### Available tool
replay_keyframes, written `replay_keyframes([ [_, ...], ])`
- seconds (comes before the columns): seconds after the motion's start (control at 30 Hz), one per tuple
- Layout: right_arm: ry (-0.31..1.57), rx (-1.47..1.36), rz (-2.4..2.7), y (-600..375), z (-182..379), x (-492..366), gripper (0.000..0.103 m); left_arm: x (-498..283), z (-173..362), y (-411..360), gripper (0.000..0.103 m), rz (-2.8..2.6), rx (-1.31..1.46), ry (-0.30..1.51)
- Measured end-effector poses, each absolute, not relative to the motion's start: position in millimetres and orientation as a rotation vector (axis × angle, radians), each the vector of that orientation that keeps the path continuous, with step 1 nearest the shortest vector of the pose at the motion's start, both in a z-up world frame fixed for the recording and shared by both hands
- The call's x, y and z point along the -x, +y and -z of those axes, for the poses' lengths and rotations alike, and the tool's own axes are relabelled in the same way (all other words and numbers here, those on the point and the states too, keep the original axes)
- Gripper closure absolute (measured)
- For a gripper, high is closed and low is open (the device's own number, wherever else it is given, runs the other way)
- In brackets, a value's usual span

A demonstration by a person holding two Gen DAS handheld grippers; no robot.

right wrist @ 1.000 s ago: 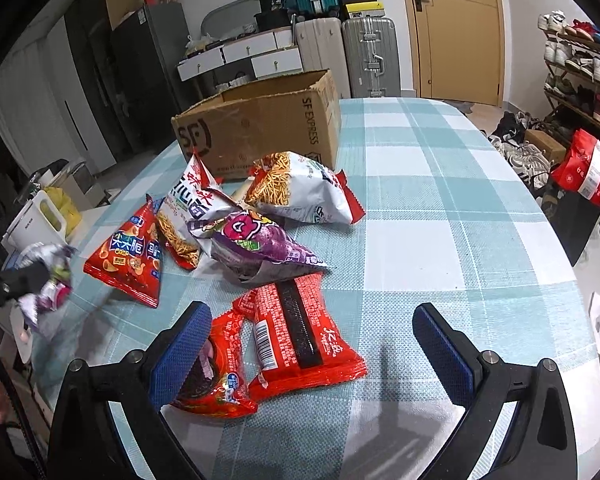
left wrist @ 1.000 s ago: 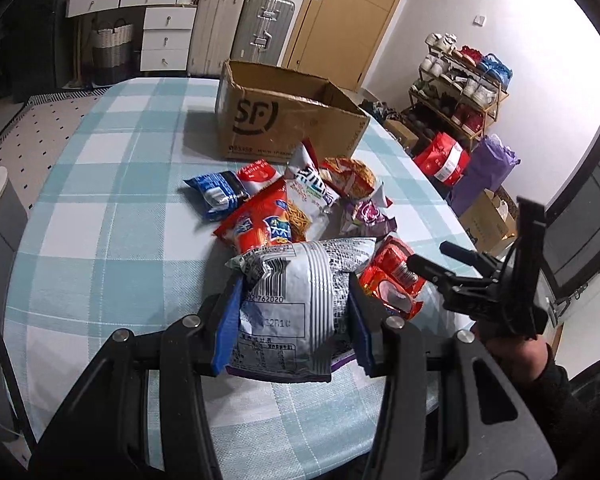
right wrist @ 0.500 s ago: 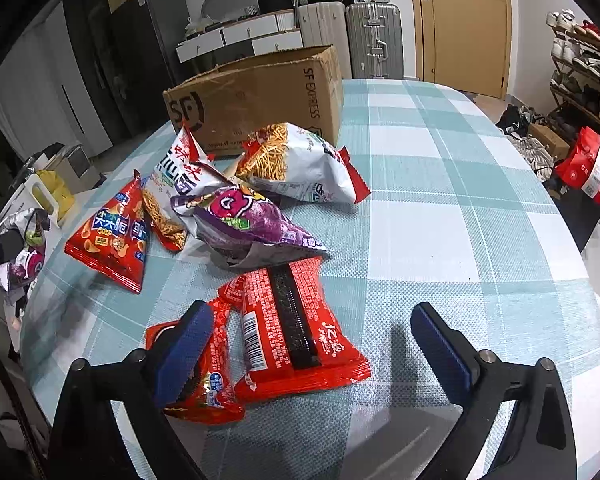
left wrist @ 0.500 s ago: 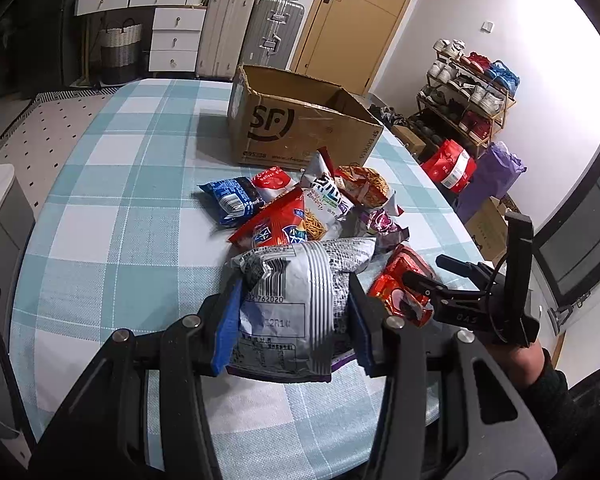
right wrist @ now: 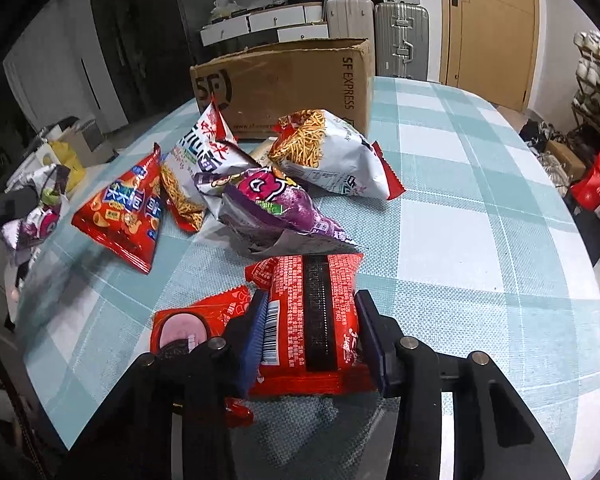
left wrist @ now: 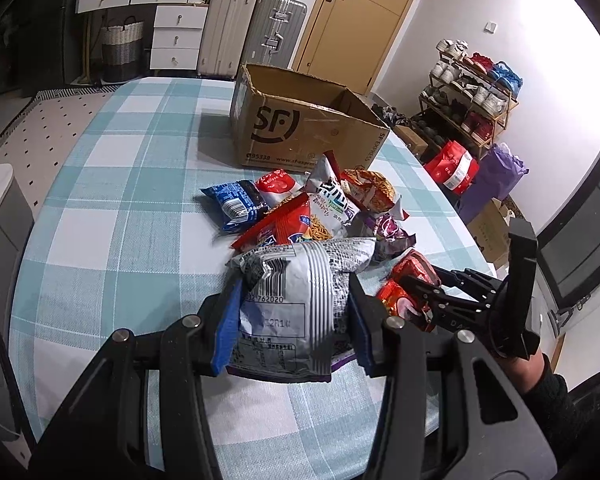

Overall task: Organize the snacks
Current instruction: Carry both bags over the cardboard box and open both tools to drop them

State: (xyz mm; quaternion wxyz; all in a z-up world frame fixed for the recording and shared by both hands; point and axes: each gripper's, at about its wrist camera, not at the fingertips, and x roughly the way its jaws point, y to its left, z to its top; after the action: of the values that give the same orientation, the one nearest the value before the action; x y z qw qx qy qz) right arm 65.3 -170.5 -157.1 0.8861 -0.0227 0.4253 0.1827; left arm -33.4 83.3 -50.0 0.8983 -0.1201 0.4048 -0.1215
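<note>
My left gripper (left wrist: 292, 308) is shut on a silver snack bag (left wrist: 296, 280), held just above the checked tablecloth (left wrist: 120, 200). The jaws of my right gripper (right wrist: 310, 320) are closing, and the blue pads press both sides of a red snack packet (right wrist: 312, 280). A second red packet (right wrist: 188, 324) lies beside its left finger. Further back is a pile: a purple bag (right wrist: 276, 200), a red chip bag (right wrist: 124, 212), white noodle-snack bags (right wrist: 328, 152) and a blue packet (left wrist: 236, 204). An open cardboard box (left wrist: 300, 128) stands behind the pile.
Suitcases (left wrist: 256, 36) and white drawers (left wrist: 176, 36) stand behind the table by a wooden door (left wrist: 356, 12). A shoe rack (left wrist: 476, 92) and a red bag (left wrist: 452, 168) are on the floor to the right. The table edge curves close to both grippers.
My right gripper went from wide open around the red packet to pressed on its sides. The left gripper kept its hold on the silver bag and barely moved.
</note>
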Motion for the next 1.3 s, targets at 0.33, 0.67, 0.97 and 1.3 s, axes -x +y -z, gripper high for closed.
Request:
replay_keyframes([
  [0.33,0.832,0.021,-0.395,-175,139,-59,0.06,23,47,79,0.059,0.254,0.236,0.832],
  [0.67,0.755,-0.007,-0.431,-171,99,-54,0.06,-5,38,65,0.059,0.273,0.209,0.813],
  [0.97,0.712,-0.082,-0.465,-174,67,-68,0.06,-40,23,55,0.059,0.278,0.184,0.795],
  [1.3,0.684,-0.082,-0.501,-164,32,-101,0.06,-90,-2,51,0.059,0.291,0.138,0.781],
])
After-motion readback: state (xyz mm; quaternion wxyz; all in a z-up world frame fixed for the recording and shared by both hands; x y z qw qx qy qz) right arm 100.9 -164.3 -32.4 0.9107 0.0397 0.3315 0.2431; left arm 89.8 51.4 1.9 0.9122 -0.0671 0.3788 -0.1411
